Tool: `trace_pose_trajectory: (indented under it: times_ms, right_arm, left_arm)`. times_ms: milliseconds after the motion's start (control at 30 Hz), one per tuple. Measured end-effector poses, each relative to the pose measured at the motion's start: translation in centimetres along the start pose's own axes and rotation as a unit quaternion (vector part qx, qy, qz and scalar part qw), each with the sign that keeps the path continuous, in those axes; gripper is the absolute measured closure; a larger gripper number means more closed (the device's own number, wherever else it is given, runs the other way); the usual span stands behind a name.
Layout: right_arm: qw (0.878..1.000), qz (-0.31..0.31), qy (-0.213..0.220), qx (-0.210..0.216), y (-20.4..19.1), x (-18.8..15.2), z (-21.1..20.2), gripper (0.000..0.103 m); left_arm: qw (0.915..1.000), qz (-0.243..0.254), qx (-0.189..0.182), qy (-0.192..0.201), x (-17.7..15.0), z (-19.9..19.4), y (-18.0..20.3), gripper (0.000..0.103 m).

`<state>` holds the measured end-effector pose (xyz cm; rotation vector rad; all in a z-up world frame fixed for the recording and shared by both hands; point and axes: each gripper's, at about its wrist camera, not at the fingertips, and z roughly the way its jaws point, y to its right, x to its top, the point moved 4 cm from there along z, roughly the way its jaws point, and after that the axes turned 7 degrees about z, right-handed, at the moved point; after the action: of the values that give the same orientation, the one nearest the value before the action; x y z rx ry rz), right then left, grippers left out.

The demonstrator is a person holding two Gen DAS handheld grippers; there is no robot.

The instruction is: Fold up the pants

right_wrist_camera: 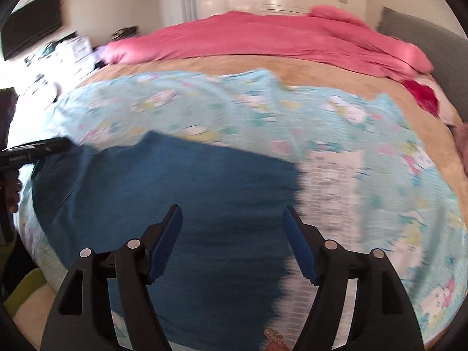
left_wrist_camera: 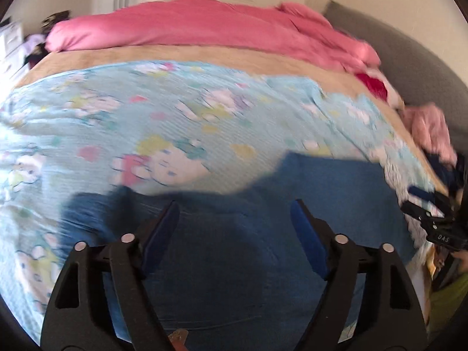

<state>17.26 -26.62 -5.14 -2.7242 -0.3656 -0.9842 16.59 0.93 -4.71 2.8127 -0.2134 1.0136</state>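
Blue denim pants (left_wrist_camera: 234, 266) lie flat on a light blue cartoon-print sheet (left_wrist_camera: 175, 111) that covers the bed. My left gripper (left_wrist_camera: 235, 204) hovers over the pants, open, with nothing between its blue pads. The other gripper (left_wrist_camera: 433, 216) shows blurred at that view's right edge. In the right wrist view the pants (right_wrist_camera: 190, 181) fill the lower left, their right edge running under my right gripper (right_wrist_camera: 232, 208). That gripper is open too and holds nothing. The left gripper (right_wrist_camera: 38, 149) shows at the far left, by the pants' left side.
A pink duvet (left_wrist_camera: 204, 26) is bunched along the far side of the bed. A grey headboard (left_wrist_camera: 409, 58) stands at the right, with a red cloth (left_wrist_camera: 371, 84) and a pink garment (left_wrist_camera: 430, 128) near it. White drawers (right_wrist_camera: 73, 49) and a dark screen (right_wrist_camera: 35, 23) stand at the far left.
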Motion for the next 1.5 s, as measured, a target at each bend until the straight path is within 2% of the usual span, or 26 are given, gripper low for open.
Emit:
trace_pose_trajectory:
  times_ms: [67, 100, 167, 200, 233, 267, 333, 400, 500, 667, 800, 967, 1100, 1167, 1233, 1333, 1433, 1500]
  right_arm:
    - [1.0, -0.017, -0.007, -0.003, -1.5, 0.0, 0.9, 0.023]
    - [1.0, -0.02, -0.01, -0.005, -1.6, -0.1, 1.3, 0.022]
    - [0.999, -0.016, -0.028, -0.022, -1.1, -0.4, 2.4, 0.018]
    - [0.998, -0.008, -0.044, -0.039, -0.3, -0.6, 3.0, 0.018]
    - [0.997, -0.001, -0.058, -0.052, 0.4, -1.1, 3.3, 0.018]
    - [0.995, 0.011, -0.071, -0.069, 1.3, -1.4, 3.7, 0.018]
    - [0.993, 0.041, -0.078, -0.08, 3.3, -2.0, 3.8, 0.018]
    - [0.992, 0.075, -0.078, -0.057, 4.6, -2.5, 3.5, 0.018]
    - [0.993, 0.065, -0.076, -0.062, 4.4, -2.8, 3.6, 0.018]
    - [0.993, 0.065, -0.075, -0.057, 4.4, -2.7, 3.5, 0.018]
    - [0.997, 0.061, -0.028, -0.049, 3.7, -2.2, 0.7, 0.018]
    - [0.999, 0.037, -0.006, -0.034, 1.3, -2.5, -2.1, 0.014]
    - [1.0, 0.02, -0.02, -0.013, -1.4, -3.5, -2.2, 0.014]
    - [0.999, 0.011, -0.03, 0.0, -2.8, -4.2, -2.0, 0.014]
    - [0.999, 0.006, -0.043, 0.005, -3.7, -4.9, -1.6, 0.014]
    - [0.998, 0.007, -0.066, -0.011, -3.8, -5.9, -1.0, 0.014]
    - [0.994, 0.028, -0.094, -0.045, -2.2, -7.6, -0.5, 0.014]
    - [0.994, 0.044, -0.093, -0.039, -1.4, -8.4, -0.7, 0.014]
  left_arm:
    - [0.9997, 0.011, 0.012, -0.02, -0.5, 1.4, 0.5, 0.026]
    - [0.9988, 0.003, 0.024, -0.042, -1.0, 2.4, 0.0, 0.022]
    - [0.9963, -0.035, 0.035, -0.07, -2.1, 3.3, -1.8, 0.023]
    - [0.9957, -0.062, 0.023, -0.064, -2.5, 3.1, -3.0, 0.03]
    - [0.9956, -0.071, 0.019, -0.058, -2.7, 2.7, -3.5, 0.042]
    - [0.9954, -0.076, 0.019, -0.055, -2.9, 2.1, -4.0, 0.045]
    - [0.9949, -0.086, 0.011, -0.053, -3.4, 1.6, -4.6, 0.048]
    - [0.9953, -0.082, 0.011, -0.049, -3.6, 1.7, -4.4, 0.048]
    - [0.9964, -0.063, 0.025, -0.051, -3.5, 2.2, -3.9, 0.048]
    - [0.9972, -0.058, 0.019, -0.042, -3.4, 2.1, -3.8, 0.041]
    - [0.9977, -0.056, -0.001, -0.038, -2.9, 0.6, -2.4, 0.024]
    - [0.9996, -0.019, -0.006, -0.021, -2.9, -1.7, 0.3, 0.019]
    - [0.9991, 0.013, -0.027, -0.031, -4.1, -2.3, 3.0, 0.012]
    - [0.9985, 0.031, -0.025, -0.038, -4.8, -2.1, 4.1, 0.011]
    - [0.9964, 0.057, -0.006, -0.063, -6.0, -1.3, 5.1, 0.011]
    - [0.9906, 0.079, 0.015, -0.111, -7.9, 0.4, 5.5, 0.011]
    - [0.9888, 0.096, 0.022, -0.112, -8.6, 0.6, 5.6, 0.01]
    - [0.9891, 0.095, 0.021, -0.11, -8.7, 0.5, 5.5, 0.01]
